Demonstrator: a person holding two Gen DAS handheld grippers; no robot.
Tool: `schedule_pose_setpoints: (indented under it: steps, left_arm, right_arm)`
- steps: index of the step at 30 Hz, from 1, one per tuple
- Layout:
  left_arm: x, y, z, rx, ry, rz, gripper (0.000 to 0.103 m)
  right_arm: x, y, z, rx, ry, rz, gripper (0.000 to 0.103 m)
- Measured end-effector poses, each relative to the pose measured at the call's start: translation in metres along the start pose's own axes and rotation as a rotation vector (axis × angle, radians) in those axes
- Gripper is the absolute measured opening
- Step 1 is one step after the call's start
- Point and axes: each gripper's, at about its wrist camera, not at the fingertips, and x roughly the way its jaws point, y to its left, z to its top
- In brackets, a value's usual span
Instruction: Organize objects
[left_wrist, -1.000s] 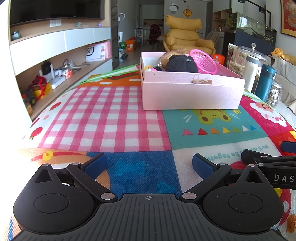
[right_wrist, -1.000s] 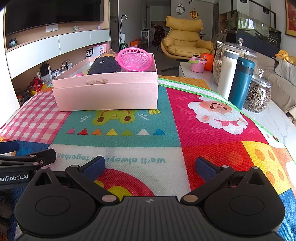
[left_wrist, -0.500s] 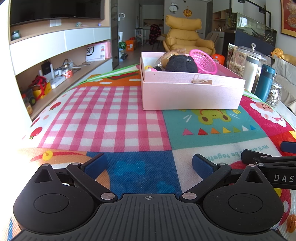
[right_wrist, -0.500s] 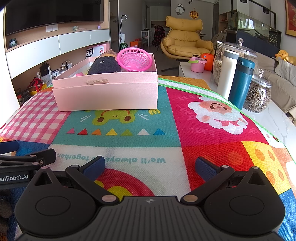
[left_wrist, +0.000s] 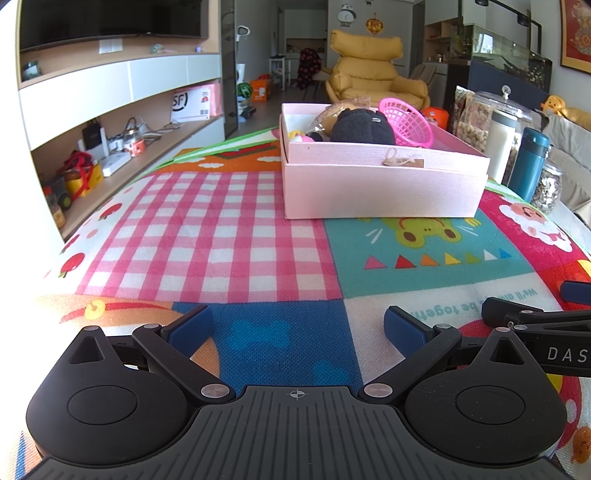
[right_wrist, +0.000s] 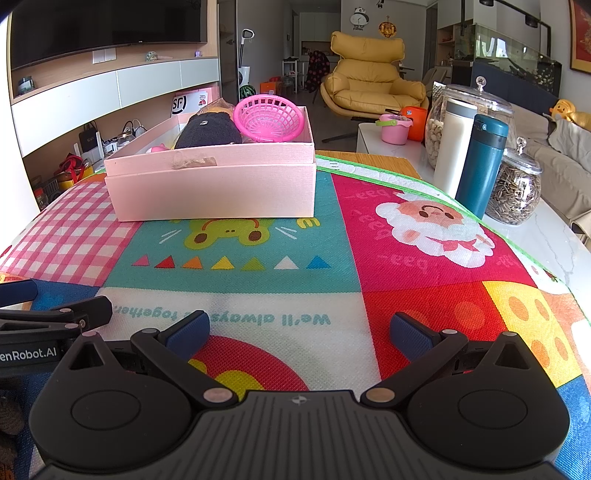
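Observation:
A pink box (left_wrist: 384, 192) stands on the colourful mat (left_wrist: 229, 221), far ahead of both grippers; it also shows in the right wrist view (right_wrist: 214, 192). Inside it lie a black plush toy (left_wrist: 360, 127), a pink plastic basket (left_wrist: 406, 123) and small items partly hidden behind the wall. The basket (right_wrist: 269, 118) and plush toy (right_wrist: 207, 131) show in the right wrist view too. My left gripper (left_wrist: 297, 326) is open and empty, low over the mat's front. My right gripper (right_wrist: 299, 332) is open and empty beside it, to the right.
A white flask (right_wrist: 452, 144), a teal flask (right_wrist: 480, 166) and two glass jars (right_wrist: 515, 192) stand off the mat at the right. A yellow armchair (right_wrist: 369, 81) is beyond the table. Shelves with clutter (left_wrist: 96, 155) run along the left.

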Motion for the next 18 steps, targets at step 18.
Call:
schedule_pose_setpoints:
  steps: [18]
  left_arm:
    - [0.0001, 0.0, 0.0002, -0.003, 0.001, -0.003, 0.102]
  right_arm:
    - [-0.0002, 0.0, -0.0001, 0.0, 0.0, 0.0, 0.103]
